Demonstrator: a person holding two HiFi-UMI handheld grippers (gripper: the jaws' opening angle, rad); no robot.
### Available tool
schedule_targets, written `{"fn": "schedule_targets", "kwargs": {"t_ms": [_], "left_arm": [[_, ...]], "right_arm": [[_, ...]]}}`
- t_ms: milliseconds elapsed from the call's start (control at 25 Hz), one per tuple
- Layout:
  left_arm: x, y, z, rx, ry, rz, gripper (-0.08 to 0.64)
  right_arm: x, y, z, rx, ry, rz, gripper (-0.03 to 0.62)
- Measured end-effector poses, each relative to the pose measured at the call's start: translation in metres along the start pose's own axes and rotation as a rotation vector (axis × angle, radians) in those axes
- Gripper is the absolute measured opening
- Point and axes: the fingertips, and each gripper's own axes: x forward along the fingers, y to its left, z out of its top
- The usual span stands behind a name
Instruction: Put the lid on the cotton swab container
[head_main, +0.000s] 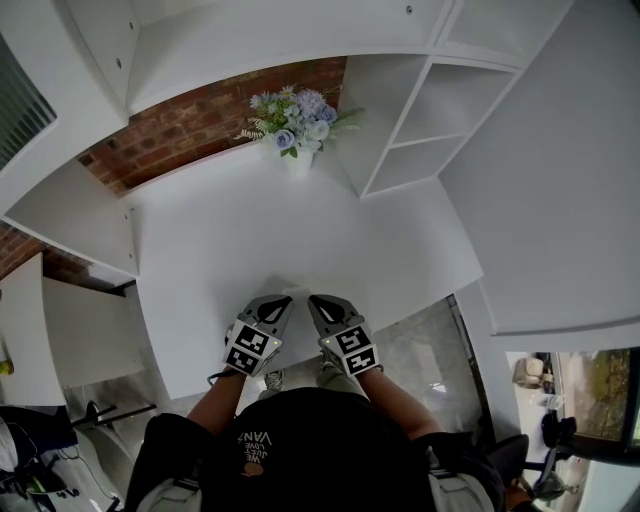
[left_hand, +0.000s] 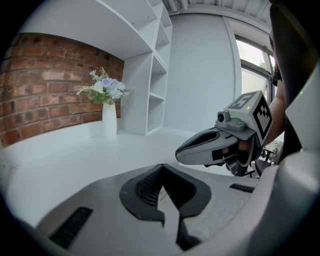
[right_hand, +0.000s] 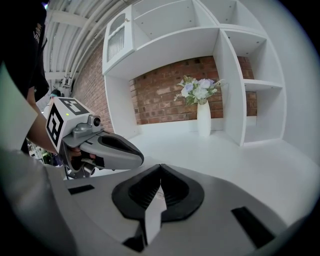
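Room: bright corner, brick wall (head_main: 190, 120) at the back, white shelving unit (head_main: 430, 130) well ahead of the fingertips and to their right.
Surface: white table (head_main: 230, 240), running from under the fingertips away to the brick wall.
Vase of flowers (head_main: 297, 130): upright at the far end of the table, well ahead of both sets of fingertips, close to the brick wall and just beside the shelving unit.
Left gripper (head_main: 283, 300): held low over the near edge of the table, tips aimed forward and slightly inward.
Left fingers (left_hand: 145, 187): closed together, dark ribbed pads meeting along a thin seam, nothing clamped between them.
Right gripper (head_main: 315, 300): alongside the left one at the same near edge, tips angled toward the left tips, close to them but apart.
Right fingers (right_hand: 140, 192): also pressed together, only a narrow line between the pads, nothing held.
Marker cubes: one on each gripper, sitting behind the fingers, toward the person's forearms.
Cross views: each gripper view shows the other gripper off to the side of its own fingers, tip hanging above the table.
Cotton swab container: not made out in any view.
Lid: likewise not made out.
Pale patch (head_main: 292, 291): faint whitish shape on the table right between the two sets of fingertips in the head view, too washed out against the white top to identify.
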Motion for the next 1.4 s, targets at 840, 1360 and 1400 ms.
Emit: {"fn": "schedule_targets", "kwargs": {"t_ms": [840,1360,1400], "left_arm": [[-0.056,0.001,0.059,0.025,-0.162,0.021,0.006],[-0.111,-0.016,0.085,0.105,-0.248,-0.009,0.006],[-0.114,-0.017,0.085,0.109,-0.252,-0.013,0.006]], "right_arm": [[-0.070,0.012,0.100,0.065,-0.278,-0.077,0.002],[-0.110,0.037,0.115,0.062,-0.364,-0.177,0.002],[-0.111,0.040,0.115,0.065,-0.368,-0.185,0.002]]}}
